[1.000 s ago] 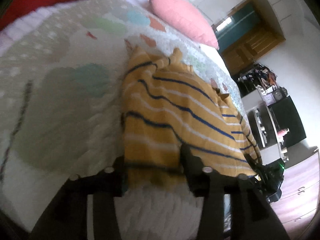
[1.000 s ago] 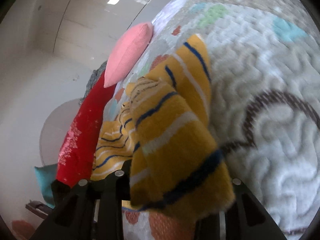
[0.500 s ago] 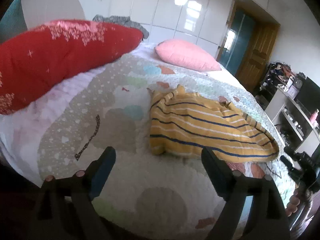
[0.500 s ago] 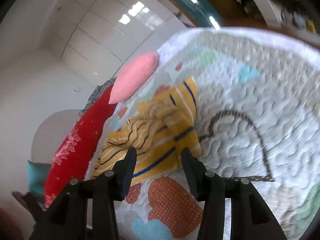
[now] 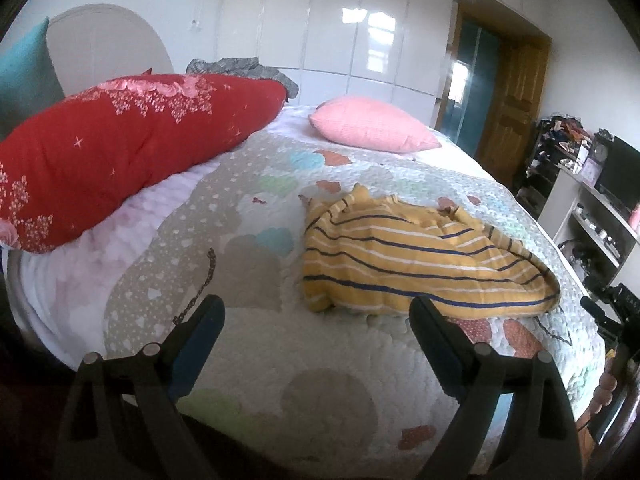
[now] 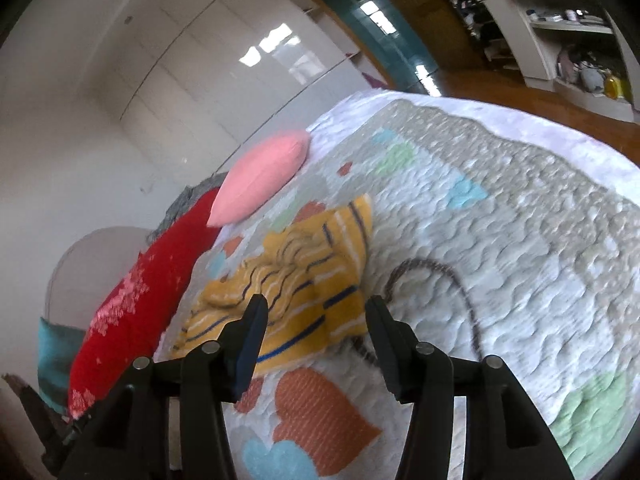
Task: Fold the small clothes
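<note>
A small yellow garment with navy and white stripes (image 5: 404,260) lies loosely folded on the quilted bedspread (image 5: 256,344). It also shows in the right wrist view (image 6: 304,288). My left gripper (image 5: 316,312) is open and empty, held back from the garment's near edge. My right gripper (image 6: 314,312) is open and empty, just short of the garment's striped corner, above the bedspread (image 6: 520,280).
A long red cushion (image 5: 120,148) and a pink pillow (image 5: 372,128) lie at the head of the bed. A teal cushion (image 5: 24,76) stands at the far left. Shelves with clutter (image 5: 592,208) stand right of the bed. A wooden door (image 5: 508,108) is behind.
Both grippers let go of the striped garment and opened. Both pulled back from it, so the garment now lies on the bed on its own.
</note>
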